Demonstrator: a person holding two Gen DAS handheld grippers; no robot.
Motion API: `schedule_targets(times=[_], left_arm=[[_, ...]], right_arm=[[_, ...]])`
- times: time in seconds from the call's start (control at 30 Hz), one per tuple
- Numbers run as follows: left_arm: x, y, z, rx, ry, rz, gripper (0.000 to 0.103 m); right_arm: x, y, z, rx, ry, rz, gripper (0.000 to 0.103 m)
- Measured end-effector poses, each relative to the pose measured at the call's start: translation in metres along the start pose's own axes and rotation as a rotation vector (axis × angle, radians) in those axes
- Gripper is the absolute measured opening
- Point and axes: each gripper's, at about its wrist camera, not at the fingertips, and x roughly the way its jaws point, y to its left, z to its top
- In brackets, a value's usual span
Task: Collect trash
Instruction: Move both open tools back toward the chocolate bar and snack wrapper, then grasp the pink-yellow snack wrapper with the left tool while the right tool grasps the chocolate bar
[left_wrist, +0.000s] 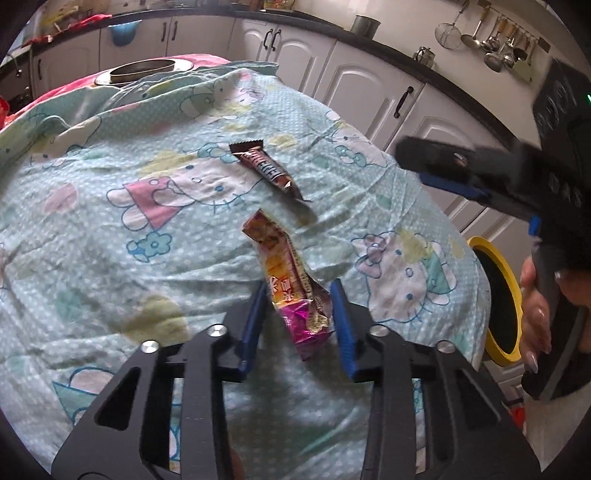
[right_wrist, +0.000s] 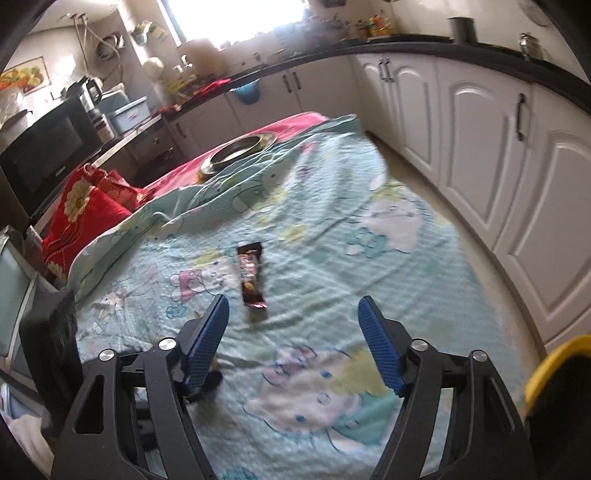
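Note:
A yellow and pink snack wrapper (left_wrist: 291, 284) lies lengthwise between the blue pads of my left gripper (left_wrist: 300, 291). Both pads press on its near end, and its far end sticks up off the cartoon-print sheet (left_wrist: 110, 240). A brown chocolate bar wrapper (left_wrist: 264, 170) lies flat on the sheet just beyond it. In the right wrist view that brown wrapper (right_wrist: 251, 273) sits ahead of my right gripper (right_wrist: 291, 321), slightly left of centre. The right gripper's jaws stand wide apart and hold nothing. The right gripper (left_wrist: 417, 166) also shows at the right of the left wrist view, held by a hand (left_wrist: 535, 295).
A black bin with a yellow rim (left_wrist: 498, 295) stands beside the sheet's right edge, also seen as the bin (right_wrist: 554, 362). A metal bowl (right_wrist: 240, 147) rests at the far end and a red cushion (right_wrist: 81, 210) at the left. White cabinets (right_wrist: 480, 147) line the right side.

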Motion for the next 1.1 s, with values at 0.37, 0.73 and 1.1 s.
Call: schedule_targets(times=[0.37, 0.73, 1.1], left_arm=[[-0.008, 0.012, -0.004, -0.027, -0.001, -0.046, 0.019], [-0.025, 0.028, 0.003, -0.065, -0.039, -0.026, 0.019], [-0.036, 0.017, 0.008, -0.049, -0.076, -0.033, 0.019]], right_arm=[[0.069, 0.022, 0.018, -0.026, 0.13, 0.08, 0.044], [0.099, 0.027, 0.01, -0.045, 0.17, 0.034, 0.023], [0.056, 0.013, -0.028, -0.029, 0.07, -0.007, 0.015]])
